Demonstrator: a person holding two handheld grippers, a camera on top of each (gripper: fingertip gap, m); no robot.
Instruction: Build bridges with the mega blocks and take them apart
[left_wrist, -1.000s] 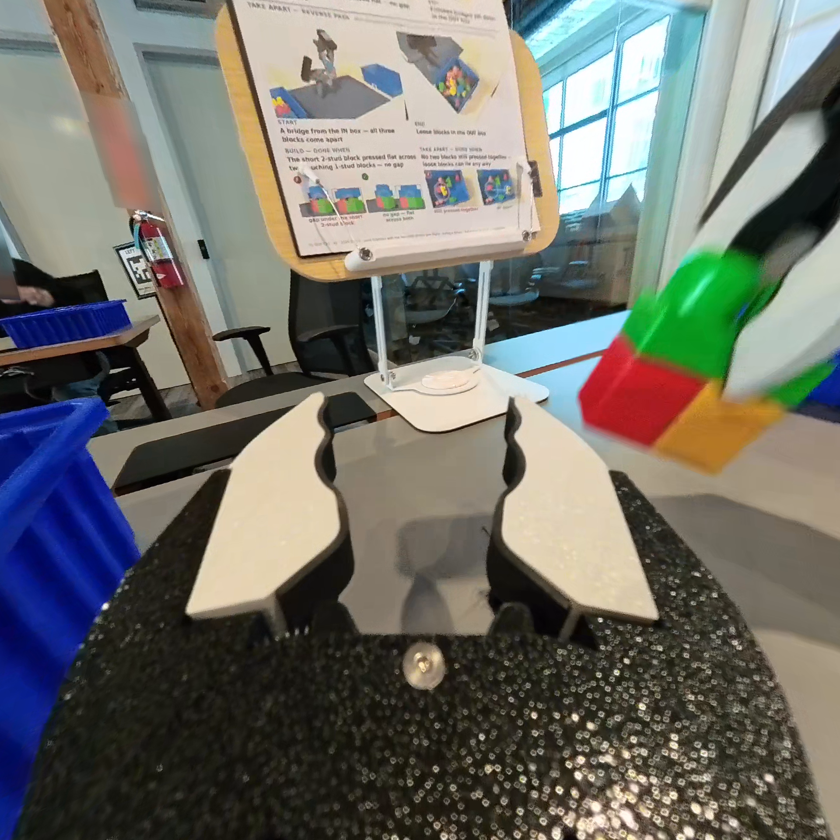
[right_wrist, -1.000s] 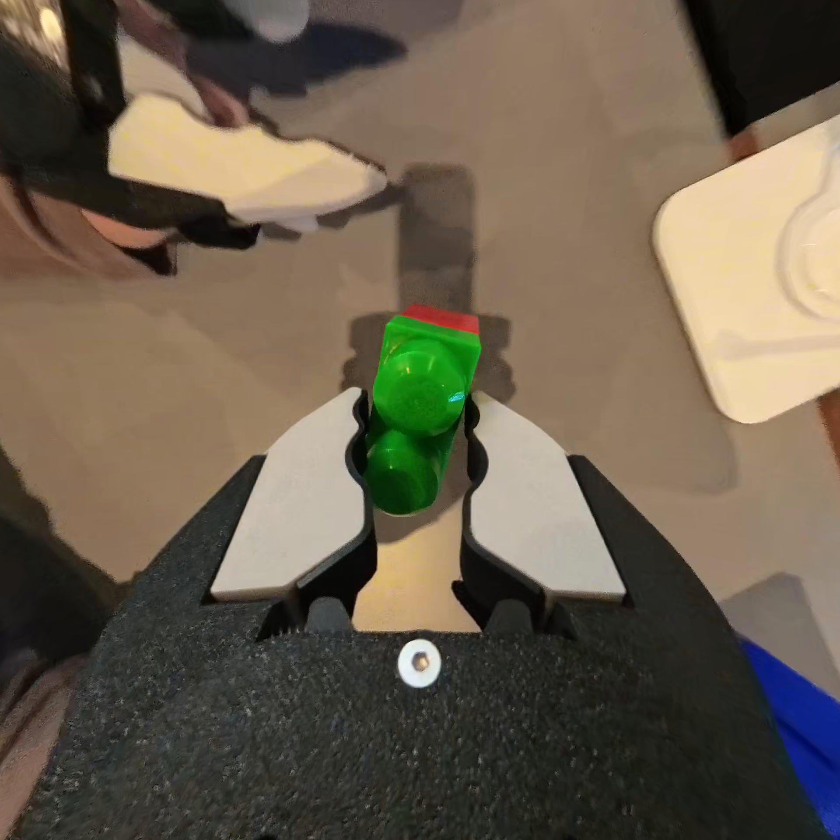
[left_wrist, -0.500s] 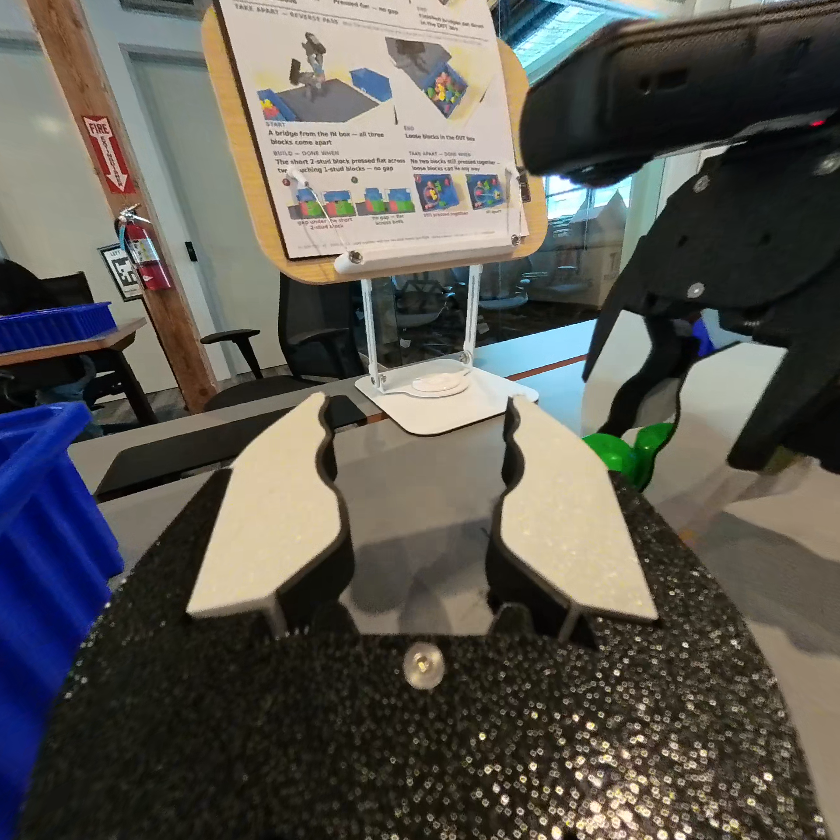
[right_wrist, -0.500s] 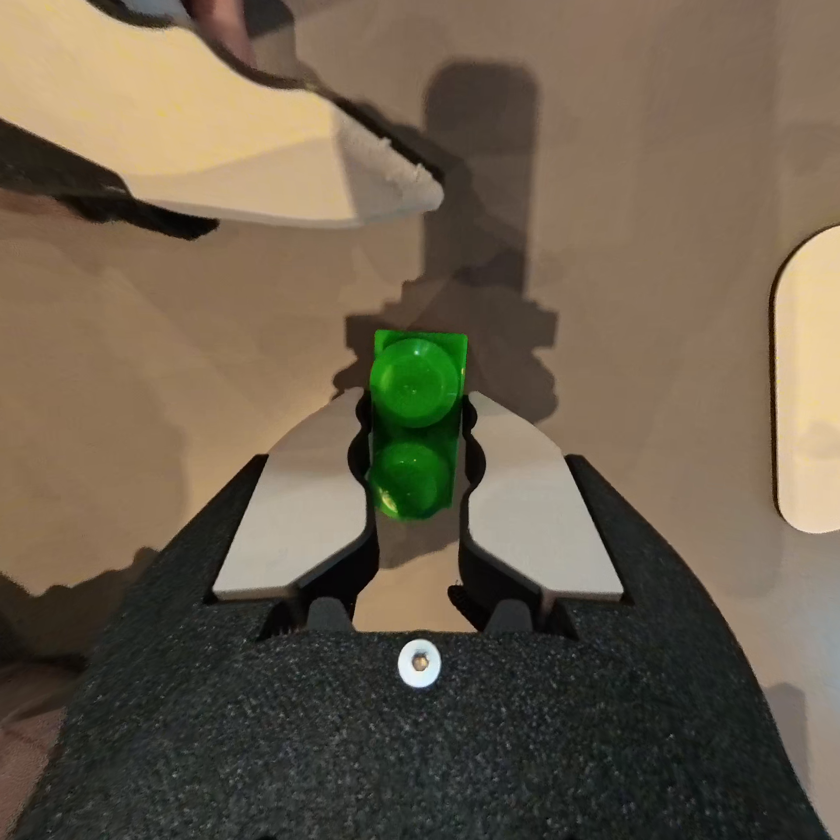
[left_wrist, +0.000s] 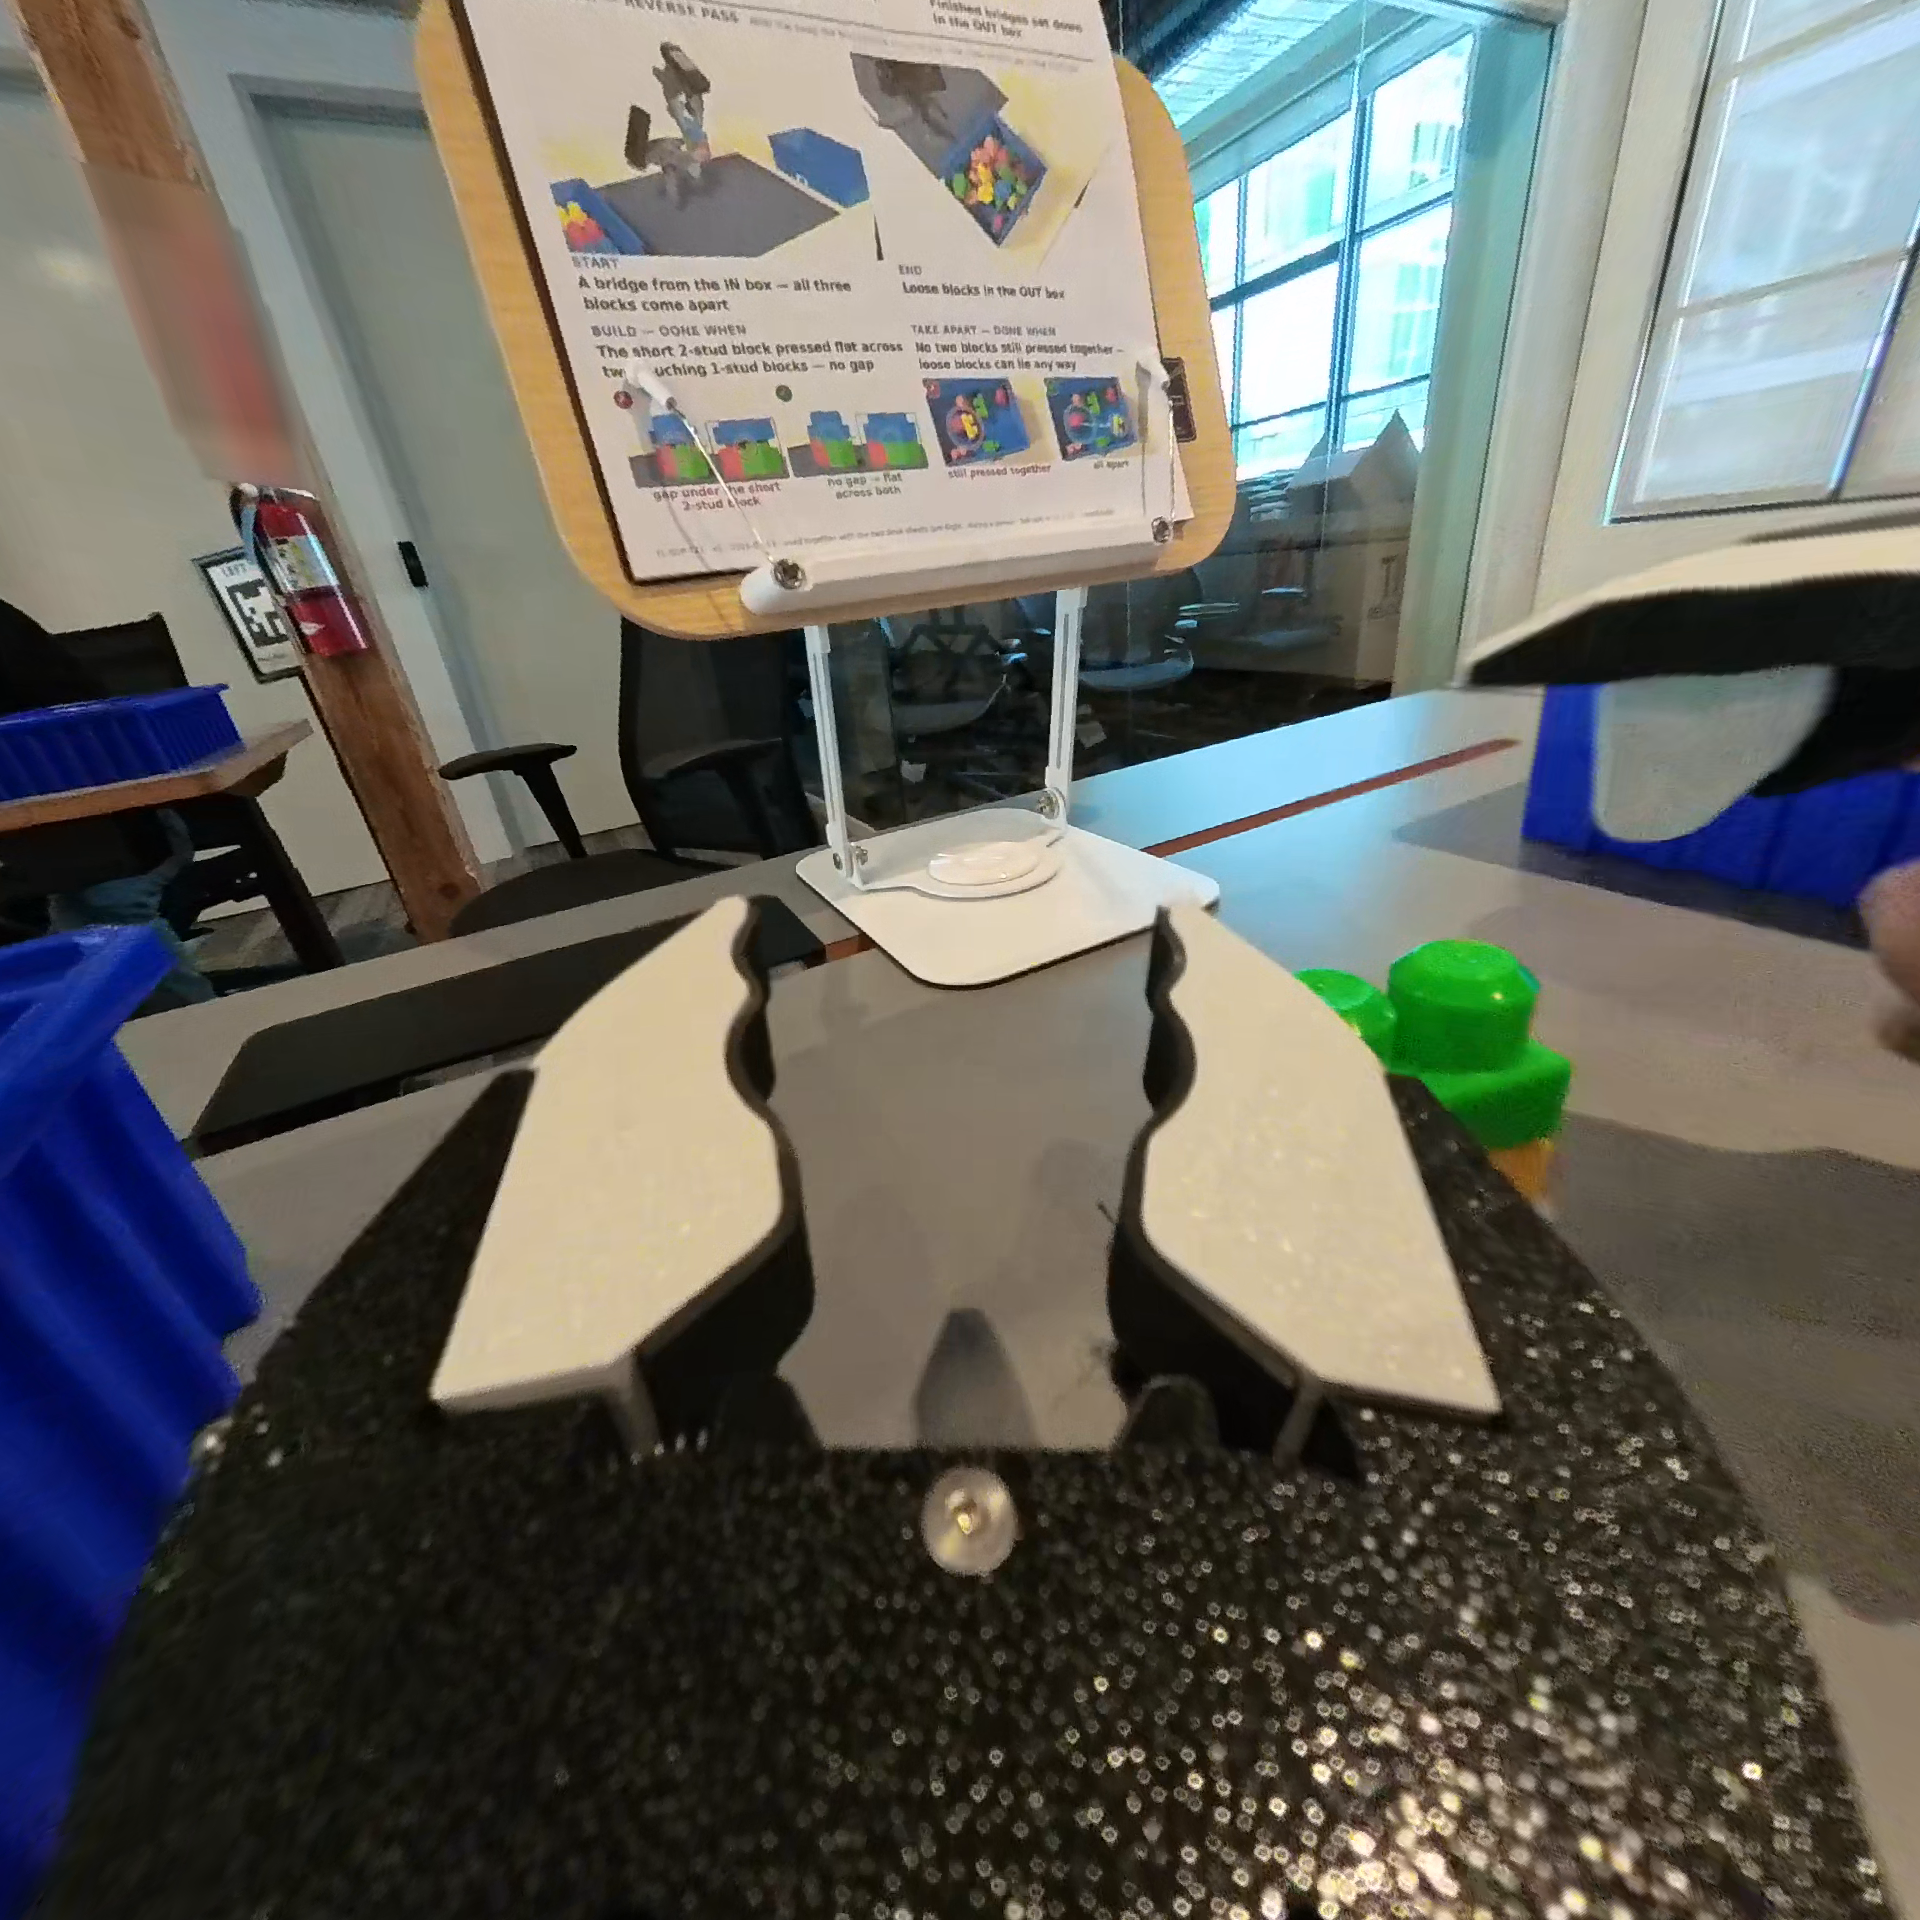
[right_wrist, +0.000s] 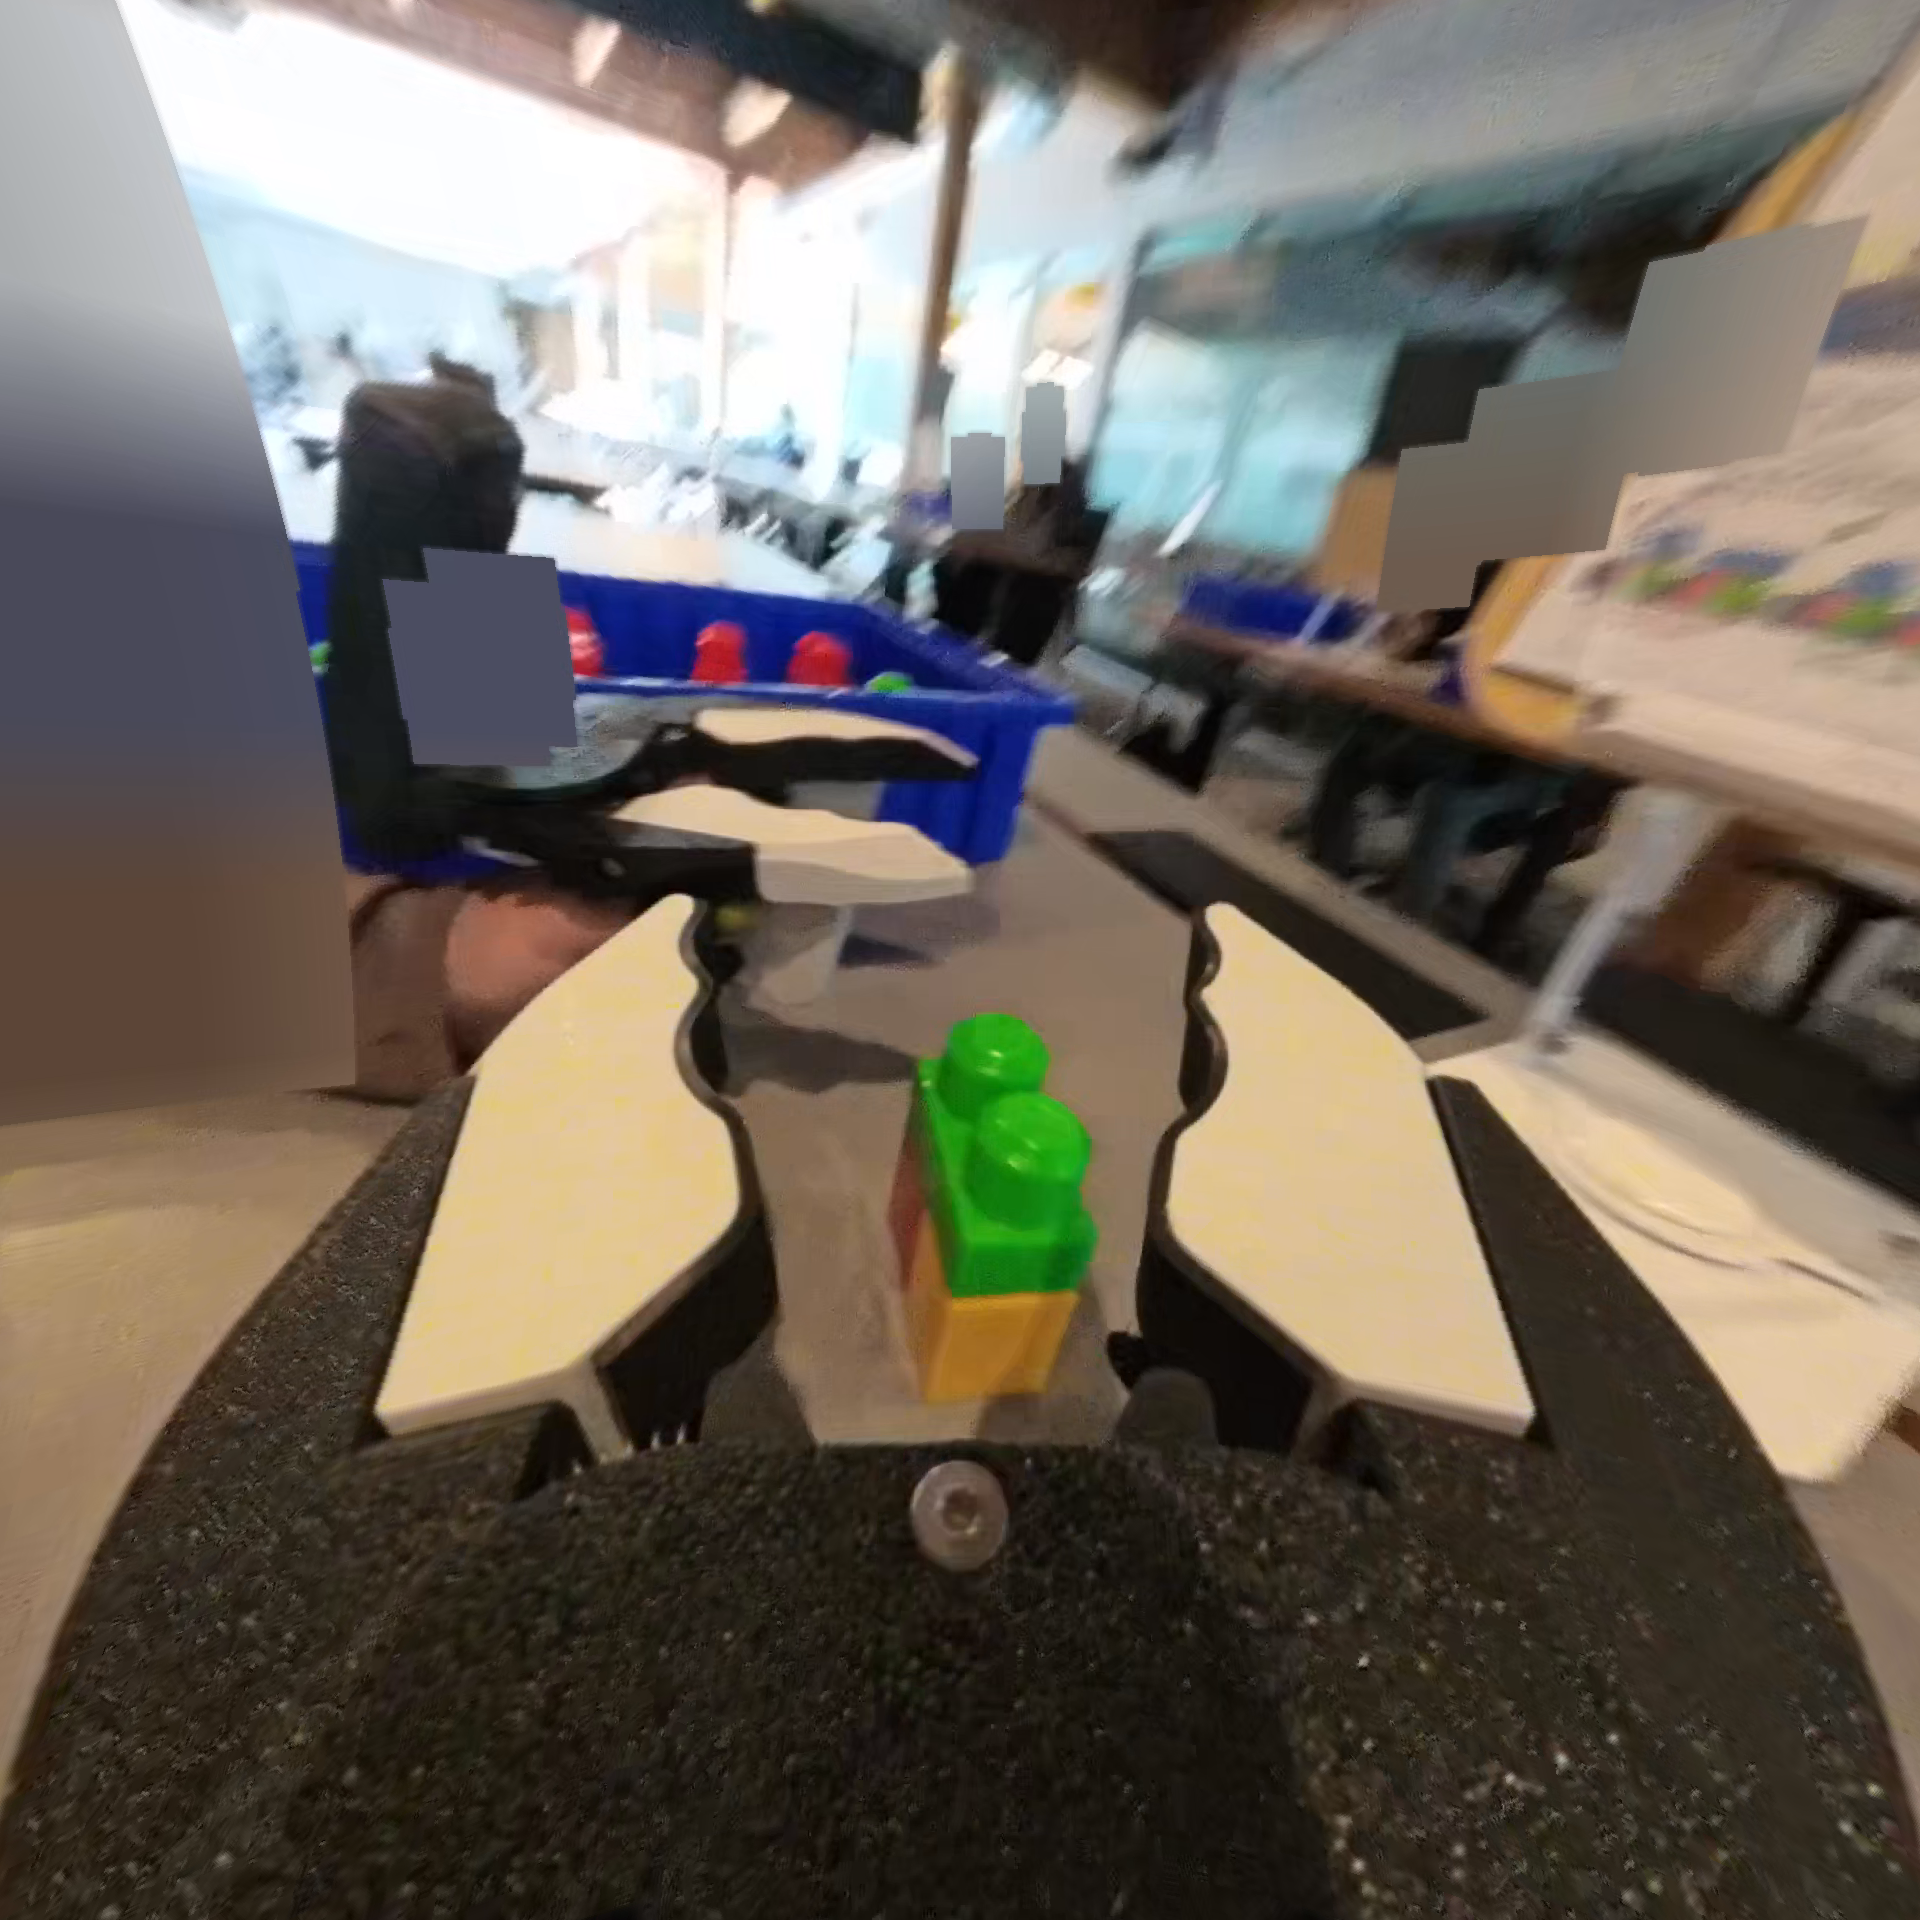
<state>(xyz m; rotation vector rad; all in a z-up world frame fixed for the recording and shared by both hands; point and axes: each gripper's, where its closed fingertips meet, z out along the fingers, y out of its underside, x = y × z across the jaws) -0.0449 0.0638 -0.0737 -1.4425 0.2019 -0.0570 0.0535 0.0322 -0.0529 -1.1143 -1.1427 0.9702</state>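
Note:
A block bridge stands on the grey table: a green two-stud block (right_wrist: 1003, 1195) pressed on top of a yellow block (right_wrist: 992, 1340) and a red block (right_wrist: 906, 1205). My right gripper (right_wrist: 945, 977) is open, with the bridge standing free between its fingers. In the left wrist view the green block (left_wrist: 1455, 1039) shows just right of my right finger, with a sliver of the yellow one (left_wrist: 1527, 1169) below. My left gripper (left_wrist: 951, 935) is open and empty, to the left of the bridge. It also shows in the right wrist view (right_wrist: 831, 810).
A blue bin (right_wrist: 935, 707) with red and green blocks stands behind the left gripper; its wall (left_wrist: 94, 1195) fills the left edge. A second blue bin (left_wrist: 1714, 821) is at the far right. An instruction board on a white stand (left_wrist: 997, 914) is behind the work area.
My right gripper carried the bridge down, set it on the table, opened and tilted back to level. The left gripper stayed open and barely moved.

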